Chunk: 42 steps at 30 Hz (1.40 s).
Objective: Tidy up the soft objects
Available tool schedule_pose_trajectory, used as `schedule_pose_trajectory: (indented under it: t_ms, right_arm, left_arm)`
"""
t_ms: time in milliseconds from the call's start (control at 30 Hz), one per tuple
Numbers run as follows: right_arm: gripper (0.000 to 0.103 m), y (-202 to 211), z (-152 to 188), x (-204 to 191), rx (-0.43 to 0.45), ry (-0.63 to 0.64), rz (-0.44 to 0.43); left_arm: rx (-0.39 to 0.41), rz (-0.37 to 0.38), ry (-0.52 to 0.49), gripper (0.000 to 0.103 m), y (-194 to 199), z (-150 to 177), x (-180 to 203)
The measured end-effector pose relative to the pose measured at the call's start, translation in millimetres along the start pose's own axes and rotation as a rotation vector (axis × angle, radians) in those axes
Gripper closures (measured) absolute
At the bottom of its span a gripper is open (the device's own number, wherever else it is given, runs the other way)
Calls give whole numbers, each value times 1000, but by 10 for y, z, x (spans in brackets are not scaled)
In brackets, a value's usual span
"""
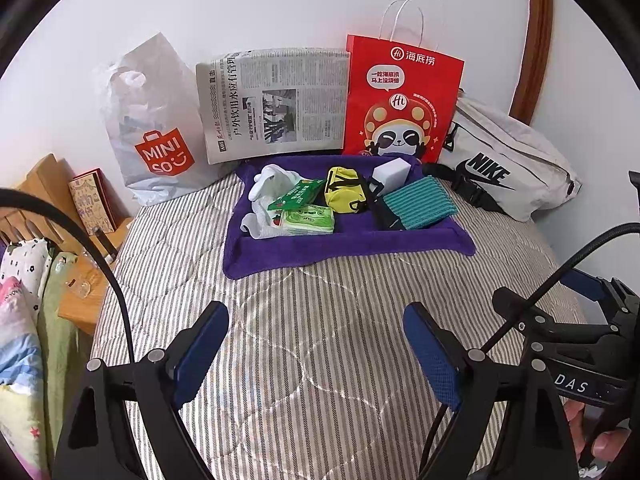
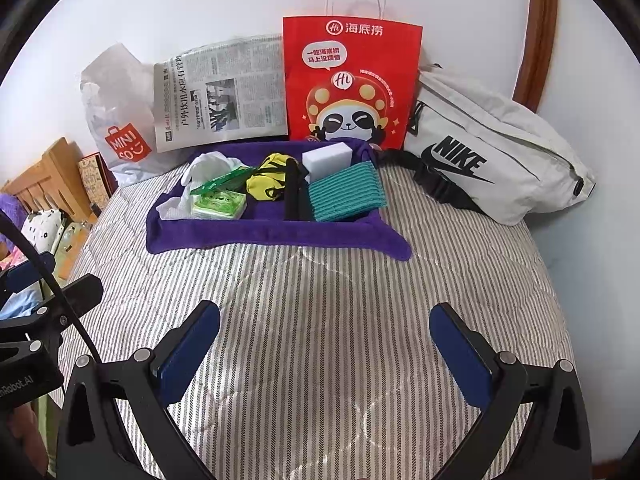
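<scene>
A purple towel (image 1: 352, 242) (image 2: 240, 236) lies on the striped bed. On it sit a white cloth (image 1: 272, 184) (image 2: 208, 164), green tissue packs (image 1: 308, 218) (image 2: 218, 204), a yellow pouch (image 1: 344, 190) (image 2: 266, 184), a white sponge block (image 1: 392, 170) (image 2: 326, 160) and a teal ribbed cloth (image 1: 420, 202) (image 2: 346, 192). My left gripper (image 1: 316, 354) is open and empty, hovering over the bed in front of the towel. My right gripper (image 2: 324, 354) is open and empty beside it; its body shows in the left wrist view (image 1: 572, 328).
Against the wall stand a Miniso plastic bag (image 1: 156, 128) (image 2: 116, 120), a newspaper (image 1: 276, 104) (image 2: 220, 92), a red paper bag (image 1: 400, 100) (image 2: 348, 84) and a white Nike bag (image 1: 504, 164) (image 2: 488, 152). A wooden headboard (image 1: 48, 184) and bedding lie left.
</scene>
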State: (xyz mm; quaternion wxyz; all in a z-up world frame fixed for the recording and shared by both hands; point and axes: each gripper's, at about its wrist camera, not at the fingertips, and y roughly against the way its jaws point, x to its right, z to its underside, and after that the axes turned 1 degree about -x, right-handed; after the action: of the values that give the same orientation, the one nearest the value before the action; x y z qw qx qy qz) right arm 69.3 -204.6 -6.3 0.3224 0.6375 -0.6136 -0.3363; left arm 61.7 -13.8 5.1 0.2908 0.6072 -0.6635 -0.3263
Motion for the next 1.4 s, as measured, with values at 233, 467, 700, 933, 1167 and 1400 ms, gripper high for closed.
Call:
schedule_pose_trajectory:
  t_ms: [233,467,700,933,1167,1400]
  right_arm:
    - [0,36,4,21,8,-6,3]
    - [0,45,2,25,9,0,7]
    - [0,43,-1,15,7,7,10]
    - [0,55,-2,26,11,3,7]
    - [0,72,7,35,15,3,6]
    - [0,85,6,34,17,3,5]
  left_arm:
    - [0,-2,2,14,6,-3,-6]
    - [0,-2,6,14,17,-2,-23]
    - [0,0,5,14,22,3,-38]
    - [0,-4,6,14,27,8,-42]
    - [1,-6,10,14,38,6,-68]
    - [2,-7,9,14,49,4,-78]
